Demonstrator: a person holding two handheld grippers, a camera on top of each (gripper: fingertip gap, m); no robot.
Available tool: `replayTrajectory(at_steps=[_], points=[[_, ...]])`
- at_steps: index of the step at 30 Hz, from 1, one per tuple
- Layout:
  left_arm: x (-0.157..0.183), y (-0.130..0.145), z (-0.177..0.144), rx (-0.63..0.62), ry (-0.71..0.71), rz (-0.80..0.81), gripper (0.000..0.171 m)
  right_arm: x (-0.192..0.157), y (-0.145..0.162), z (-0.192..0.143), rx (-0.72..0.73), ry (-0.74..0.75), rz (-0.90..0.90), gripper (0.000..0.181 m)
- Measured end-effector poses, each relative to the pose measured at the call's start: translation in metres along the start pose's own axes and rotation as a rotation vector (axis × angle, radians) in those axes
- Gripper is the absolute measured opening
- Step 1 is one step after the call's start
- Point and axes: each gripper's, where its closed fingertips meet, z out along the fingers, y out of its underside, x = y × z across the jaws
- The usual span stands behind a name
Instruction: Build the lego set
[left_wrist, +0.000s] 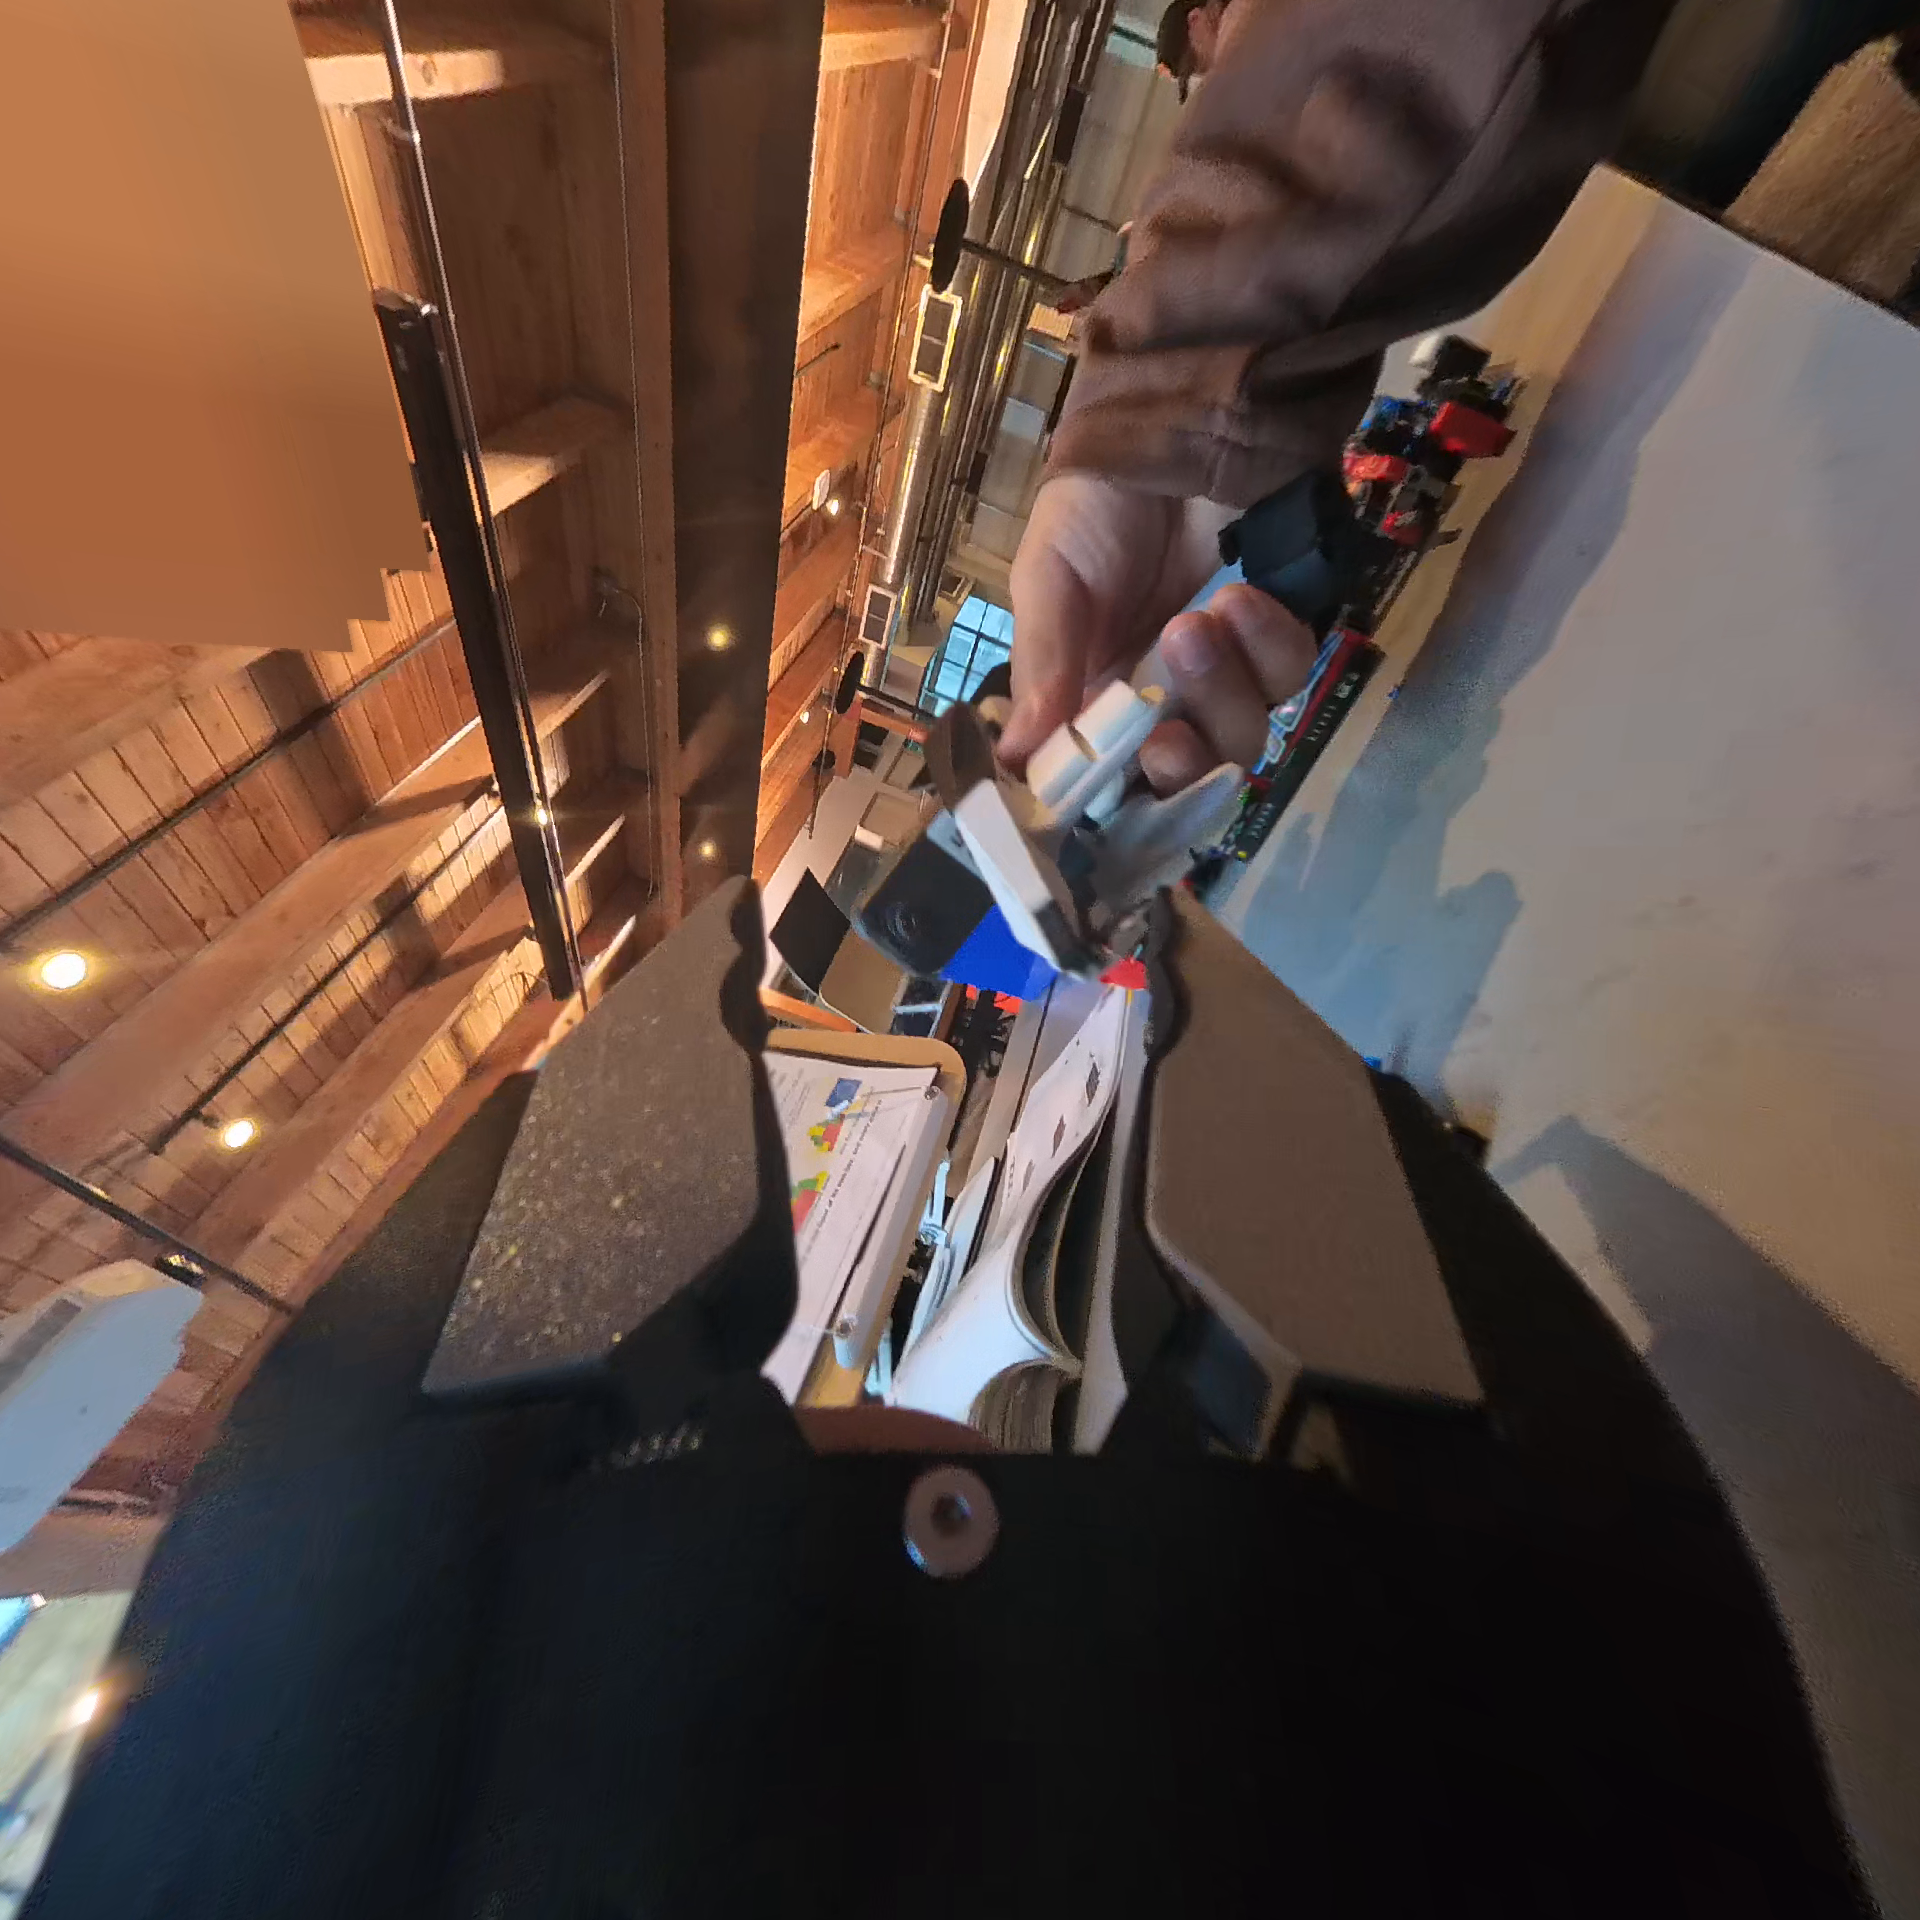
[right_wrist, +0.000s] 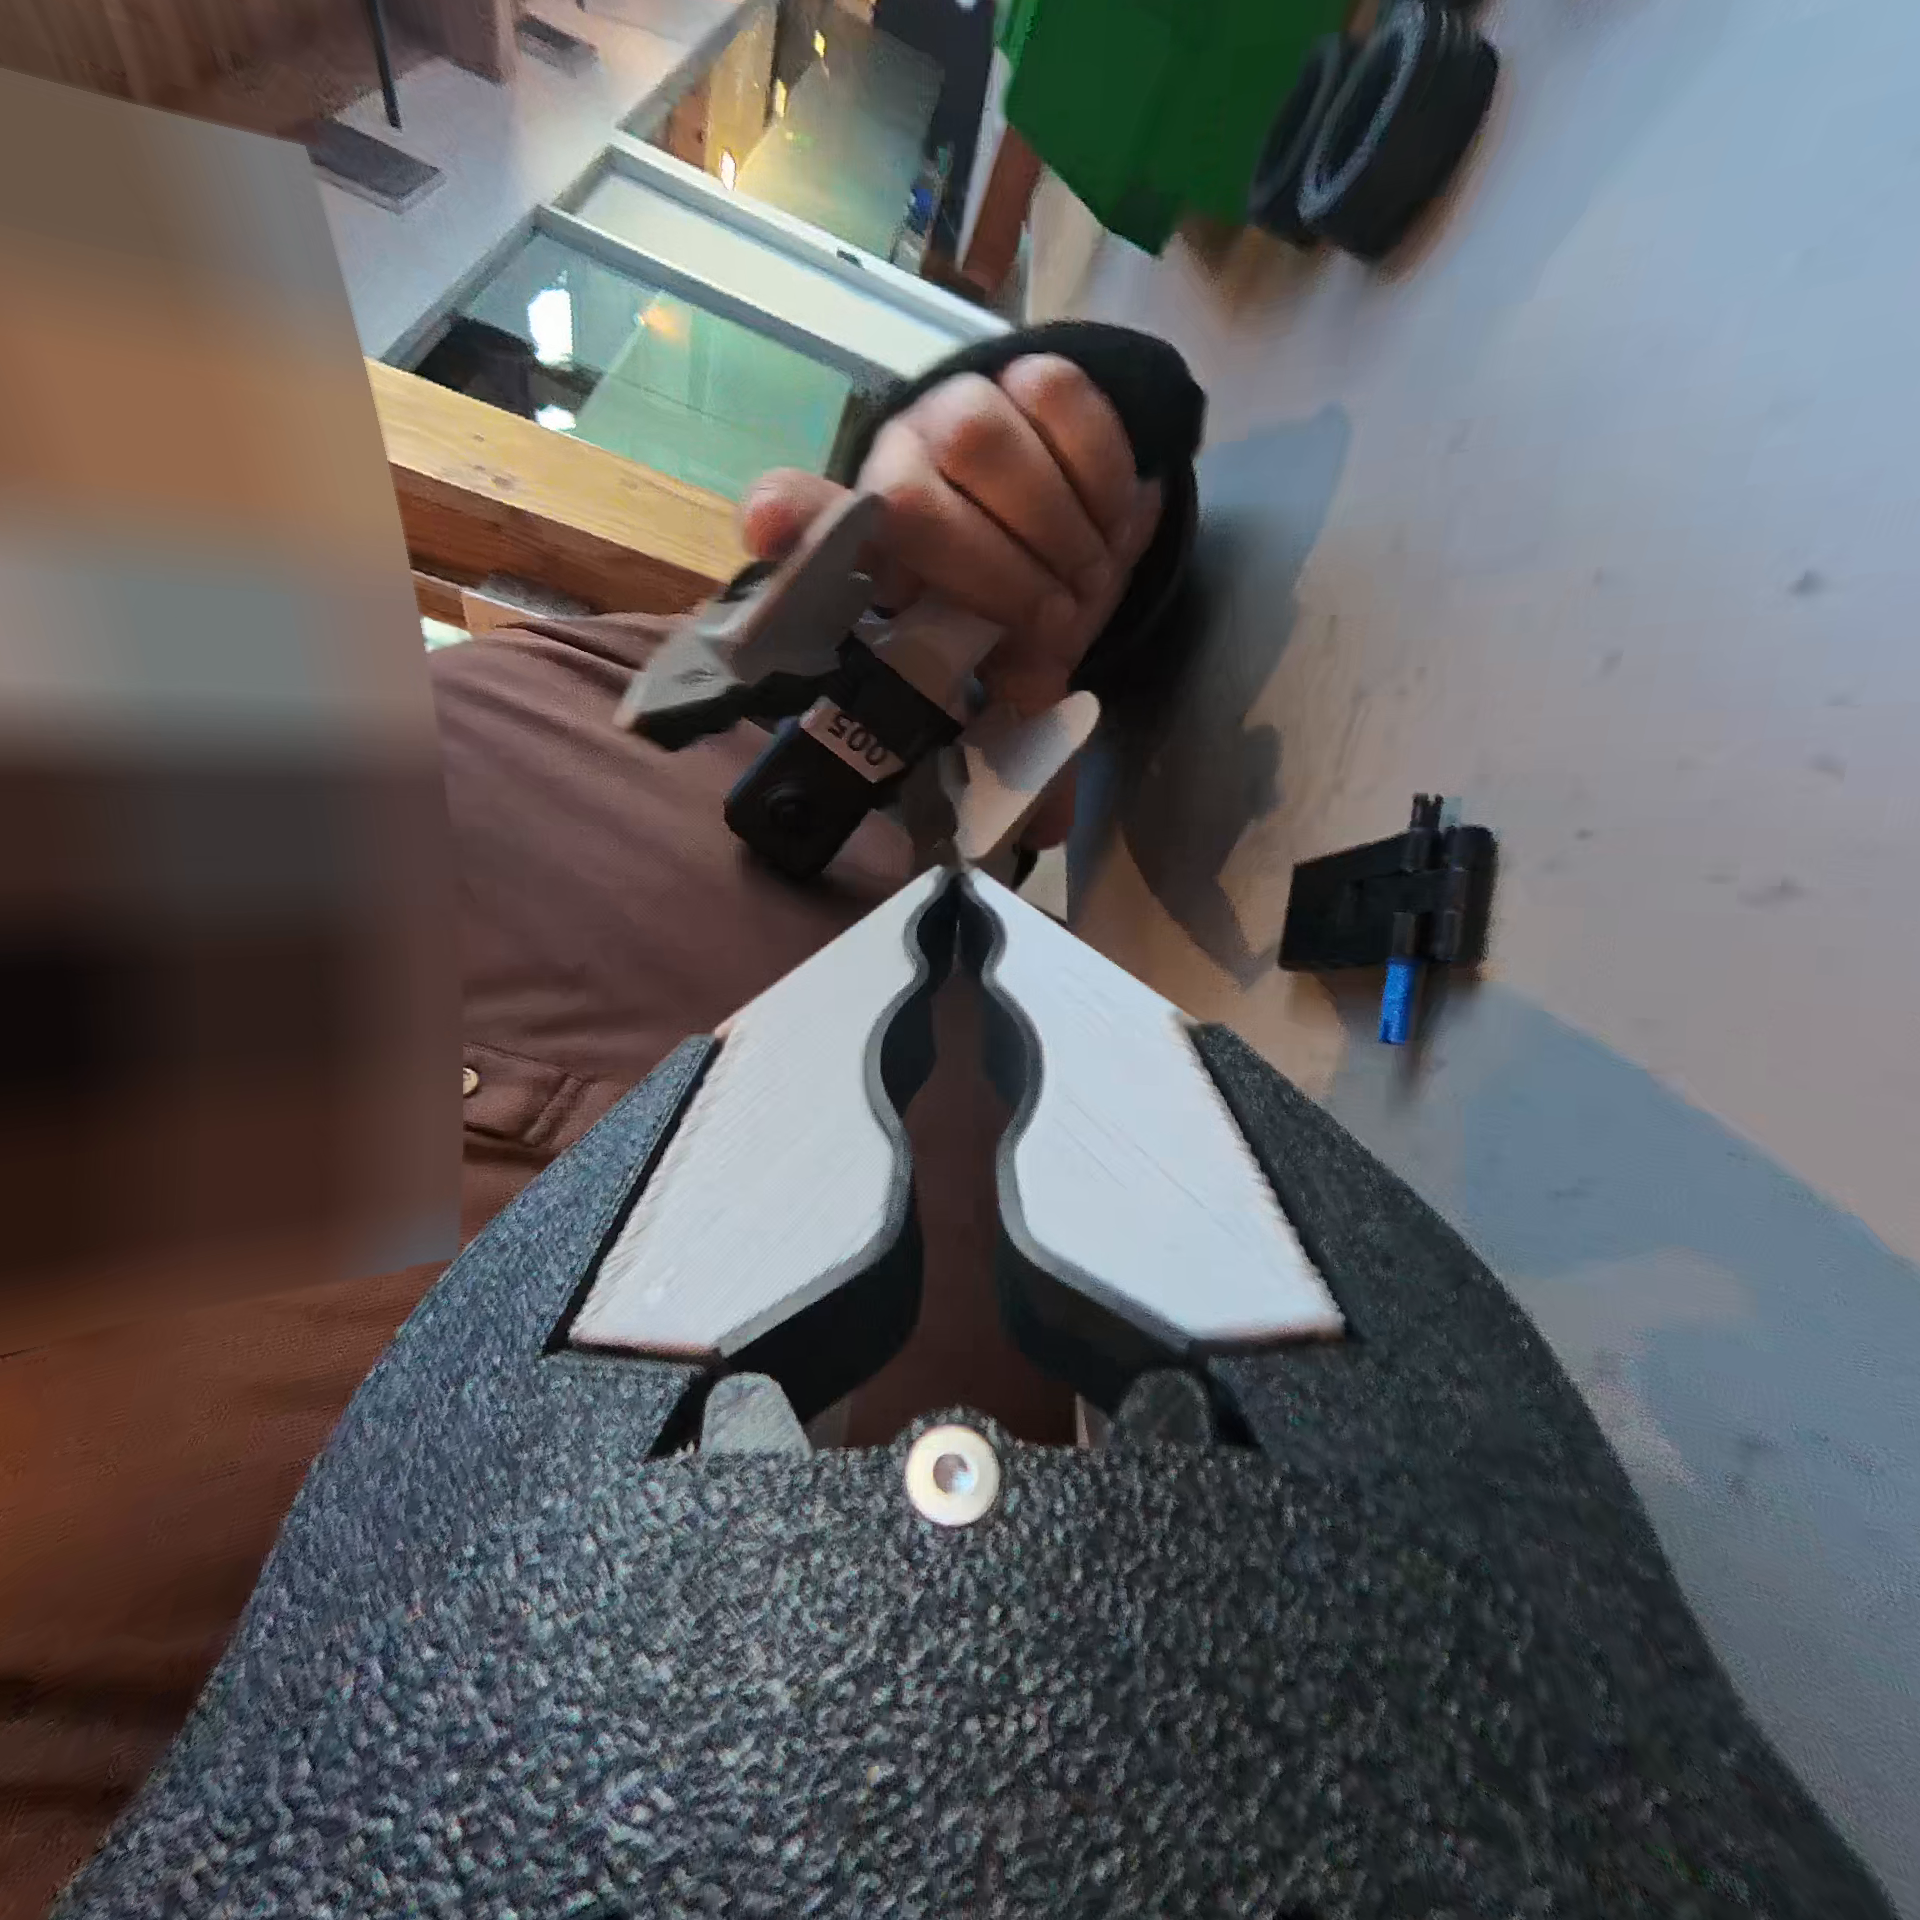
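Observation:
In the left wrist view my left gripper (left_wrist: 956, 914) is open and empty, held above the table and tilted up. The right gripper (left_wrist: 1081, 935) comes in between its fingers, held by a hand (left_wrist: 1101, 613). A small red piece (left_wrist: 1122, 974) sits at the right gripper's tips, next to my left gripper's right finger. In the right wrist view the right gripper (right_wrist: 951, 878) has its tips together and the red piece is hidden. The left gripper (right_wrist: 831, 675) faces it closely. A red and black Lego model (left_wrist: 1423, 447) stands on the white table (left_wrist: 1662, 727).
An open instruction booklet (left_wrist: 1039, 1247) lies behind my left fingers. A black Lego part with a blue pin (right_wrist: 1392, 914) lies on the table (right_wrist: 1558, 520). A green block (right_wrist: 1143, 104) and black tyres (right_wrist: 1371, 156) sit at the far end. A person's brown sleeve is close. The grippers are tip to tip, or close to it. The green block (right_wrist: 1143, 104) is about equally far from each gripper, around 30 cm.

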Motion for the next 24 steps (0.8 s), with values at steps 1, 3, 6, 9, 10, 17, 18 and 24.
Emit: replayTrajectory(at_steps=[1, 3, 6, 9, 10, 17, 18, 24], points=[[-0.002, 0.003, 0.000, -0.010, -0.007, -0.026, 0.064, -0.006, -0.004, -0.003, 0.024, -0.009, -0.020, 0.000], [-0.004, 0.008, -0.001, -0.032, 0.007, -0.082, 0.058, -0.017, -0.013, -0.012, 0.089, -0.013, -0.067, 0.000], [-0.002, 0.013, -0.001, -0.042, 0.047, -0.191, 0.071, -0.039, -0.028, -0.033, 0.211, -0.037, -0.138, 0.000], [0.034, 0.028, -0.001, -0.117, 0.319, -0.498, 0.091, -0.035, -0.029, -0.049, 0.255, 0.076, -0.180, 0.000], [0.051, 0.033, -0.005, -0.163, 0.465, -0.567, 0.096, -0.032, -0.026, -0.050, 0.247, 0.099, -0.179, 0.000], [0.081, 0.076, -0.008, -0.389, 0.741, -0.629, 0.064, -0.007, -0.002, -0.047, 0.222, 0.159, -0.129, 0.000], [0.082, 0.076, -0.007, -0.387, 0.772, -0.641, 0.060, -0.006, 0.000, -0.046, 0.220, 0.157, -0.126, 0.000], [0.088, 0.079, -0.011, -0.496, 0.945, -0.746, 0.069, -0.005, 0.015, -0.046, 0.201, 0.164, -0.133, 0.000]])
